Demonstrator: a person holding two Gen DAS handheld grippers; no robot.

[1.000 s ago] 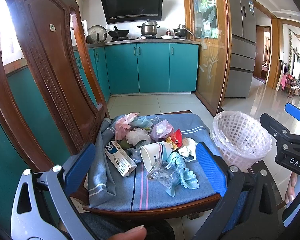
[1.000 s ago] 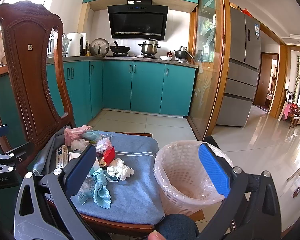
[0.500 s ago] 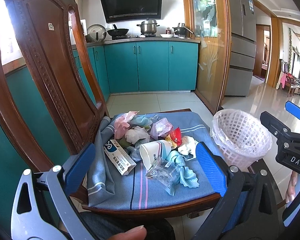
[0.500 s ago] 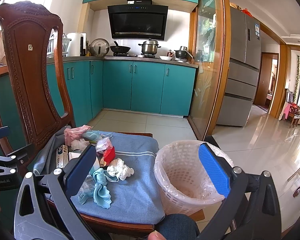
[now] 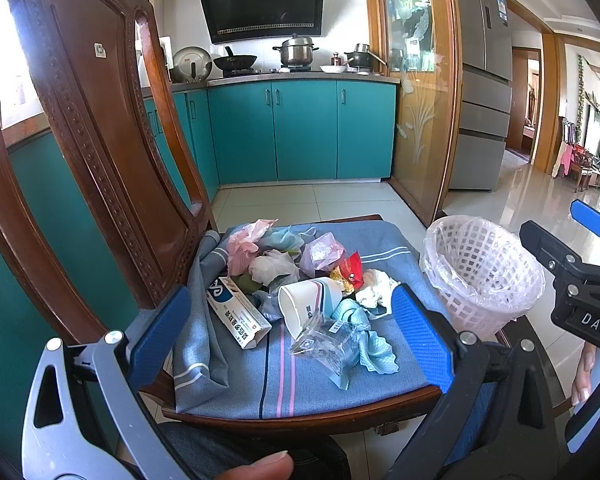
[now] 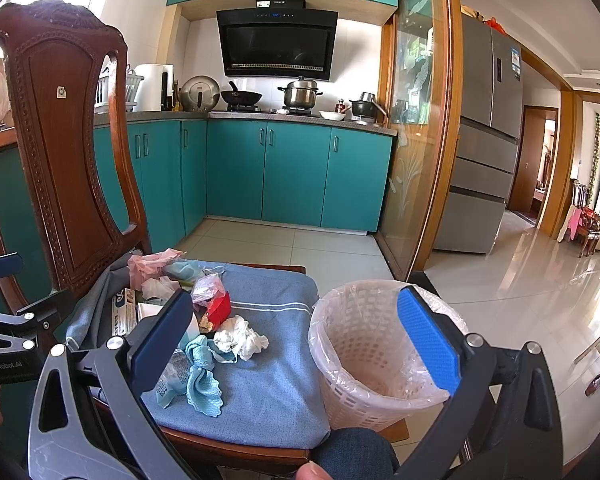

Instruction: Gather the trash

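Observation:
Trash lies heaped on the chair's blue cushion (image 5: 312, 384): a white paper cup (image 5: 306, 304) on its side, a toothpaste box (image 5: 238, 314), a clear wrapper (image 5: 328, 346), a light blue cloth (image 5: 374, 350), a white crumpled tissue (image 5: 376, 290), a red wrapper (image 5: 350, 268) and pink and white bags. A white basket (image 5: 482, 276) lined with a plastic bag stands at the seat's right edge. My left gripper (image 5: 290, 330) hovers open in front of the heap, holding nothing. My right gripper (image 6: 296, 334) is open and empty, before the white basket (image 6: 374, 352) and the tissue (image 6: 240, 336).
The chair's carved wooden backrest (image 5: 96, 152) rises at the left. Teal kitchen cabinets (image 5: 300, 132), a stove with pots and a range hood stand behind. A glass partition (image 5: 416, 104) and fridge are to the right, over tiled floor. A thumb (image 5: 256, 466) shows at the bottom.
The left wrist view has shifted slightly, with the trash heap a bit higher in the frame. The right gripper has hardly moved. Both stay open.

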